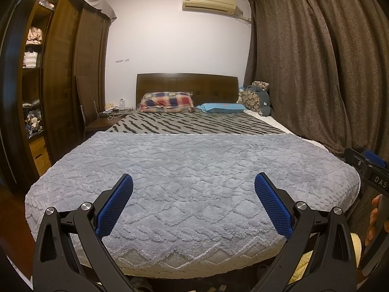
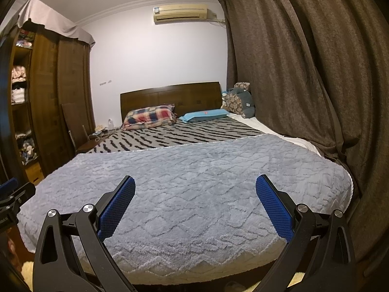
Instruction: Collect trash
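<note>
Two claws hover above the foot of the bed (image 1: 194,194). Left claw (image 1: 193,185): fingers spread wide, holding nothing, over the grey blanket (image 1: 189,160). Right claw (image 2: 195,187): likewise spread and unloaded. No trash can be made out on the bed. Wardrobe (image 1: 60,73) stands left; curtains (image 1: 316,60) hang right.

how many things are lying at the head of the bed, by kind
plaid pillow: 1
blue pillow: 1
patterned cushions: 2, one behind the plush
grey plush toy: 1
total: 5
</note>
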### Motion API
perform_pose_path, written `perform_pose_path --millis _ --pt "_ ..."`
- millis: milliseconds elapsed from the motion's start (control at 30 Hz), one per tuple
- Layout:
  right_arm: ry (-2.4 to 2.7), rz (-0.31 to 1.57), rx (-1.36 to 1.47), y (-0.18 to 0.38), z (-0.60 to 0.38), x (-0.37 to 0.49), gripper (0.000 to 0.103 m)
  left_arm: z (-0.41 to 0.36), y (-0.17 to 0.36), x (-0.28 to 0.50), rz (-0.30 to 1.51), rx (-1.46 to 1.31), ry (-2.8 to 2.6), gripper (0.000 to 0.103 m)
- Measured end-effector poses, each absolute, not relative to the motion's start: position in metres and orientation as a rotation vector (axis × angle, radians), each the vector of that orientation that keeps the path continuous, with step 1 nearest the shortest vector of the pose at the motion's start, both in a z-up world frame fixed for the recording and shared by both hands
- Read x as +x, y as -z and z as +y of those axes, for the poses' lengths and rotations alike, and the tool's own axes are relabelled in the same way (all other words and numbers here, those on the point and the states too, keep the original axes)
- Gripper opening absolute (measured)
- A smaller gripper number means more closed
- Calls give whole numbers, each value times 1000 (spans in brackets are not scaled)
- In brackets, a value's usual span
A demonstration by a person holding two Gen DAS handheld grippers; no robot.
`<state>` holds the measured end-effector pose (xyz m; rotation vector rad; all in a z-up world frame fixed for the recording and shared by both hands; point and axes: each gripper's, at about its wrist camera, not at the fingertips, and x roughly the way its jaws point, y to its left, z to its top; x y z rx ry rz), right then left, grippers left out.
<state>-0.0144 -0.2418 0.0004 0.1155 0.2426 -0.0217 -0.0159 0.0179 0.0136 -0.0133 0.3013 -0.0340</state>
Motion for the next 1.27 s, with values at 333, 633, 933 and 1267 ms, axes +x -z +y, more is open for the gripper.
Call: perform_pose_path --millis 333,633,933,1267 --pt "28 244 114 -1 -243 -13 100 17 -11 -15 302 -25 17 95" --pt "32 251 112 1 -243 -12 100 17 -13 -14 300 -35 24 95" --pt "35 258 110 2 -243 -9 100 16 -11 -13 304 -21 32 95" --pt "38 258 108 4 -243 -7 100 16 -9 -4 322 -22 29 95"
